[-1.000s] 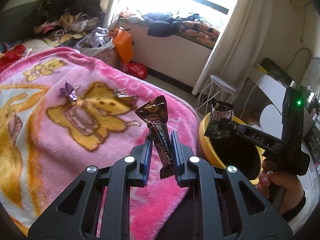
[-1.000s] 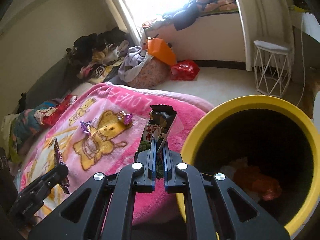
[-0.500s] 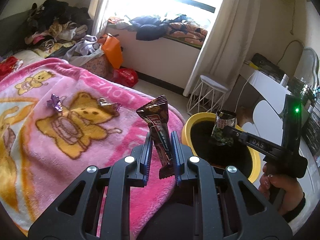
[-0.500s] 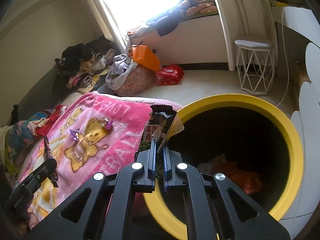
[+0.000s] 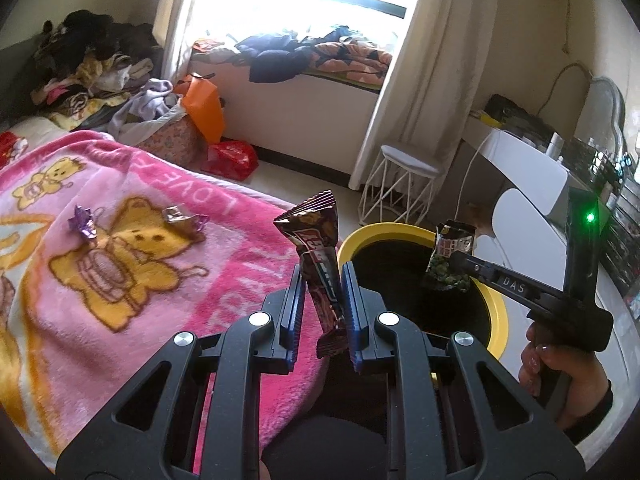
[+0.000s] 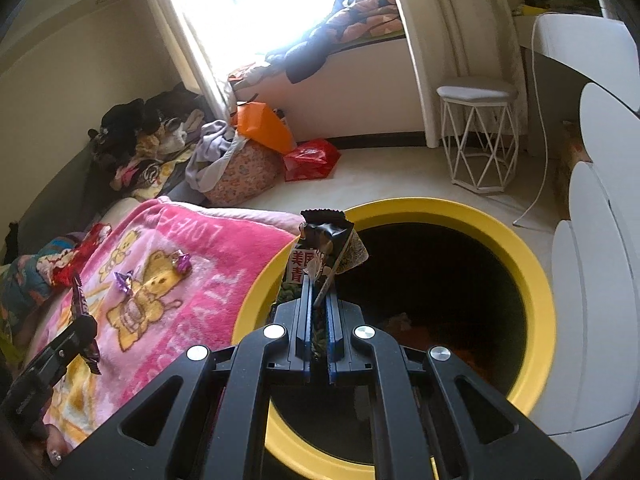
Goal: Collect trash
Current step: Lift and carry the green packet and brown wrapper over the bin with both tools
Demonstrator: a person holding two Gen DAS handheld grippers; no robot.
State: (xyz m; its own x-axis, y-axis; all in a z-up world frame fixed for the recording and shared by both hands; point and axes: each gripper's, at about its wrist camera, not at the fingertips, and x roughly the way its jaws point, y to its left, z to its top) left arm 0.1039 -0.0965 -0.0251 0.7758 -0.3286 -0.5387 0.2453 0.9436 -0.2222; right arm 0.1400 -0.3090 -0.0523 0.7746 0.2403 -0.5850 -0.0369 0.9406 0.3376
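Note:
My left gripper [image 5: 322,276] is shut on a brown candy bar wrapper [image 5: 316,248] held upright over the bed's edge, just left of the yellow bin [image 5: 498,312]. My right gripper [image 6: 318,284] is shut on a black and green snack packet [image 6: 326,246] above the bin's left rim [image 6: 256,292]. The packet also shows in the left wrist view [image 5: 450,256] over the bin's dark opening. Two small wrappers, purple [image 5: 83,226] and brown-silver [image 5: 182,218], lie on the pink bear blanket [image 5: 120,280].
The bin holds some trash at the bottom [image 6: 404,328]. A white wire stool [image 5: 400,188] stands beyond it, a white desk [image 5: 528,172] to the right. Clothes piles [image 5: 100,76], an orange bag [image 5: 204,108] and a red bag [image 5: 230,160] lie near the window.
Both grippers moved right, away from the bed toward the bin. The right gripper's packet went from beside the bin to above its opening. Both stayed shut on their wrappers.

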